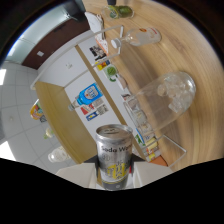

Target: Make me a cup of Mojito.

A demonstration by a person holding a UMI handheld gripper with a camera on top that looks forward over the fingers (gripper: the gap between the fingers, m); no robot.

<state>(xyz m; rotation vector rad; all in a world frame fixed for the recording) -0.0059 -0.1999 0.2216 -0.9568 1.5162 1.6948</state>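
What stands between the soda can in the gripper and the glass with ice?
Nothing visible does. The gripper is shut on the soda water can, held up off the wooden table. The glass with ice lies ahead of it, with only open space between. The clear bottle sits beyond the glass.

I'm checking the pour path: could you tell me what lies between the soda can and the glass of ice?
In the gripper view, only bare wooden counter separates the soda can, held between the fingers, from the glass of ice.
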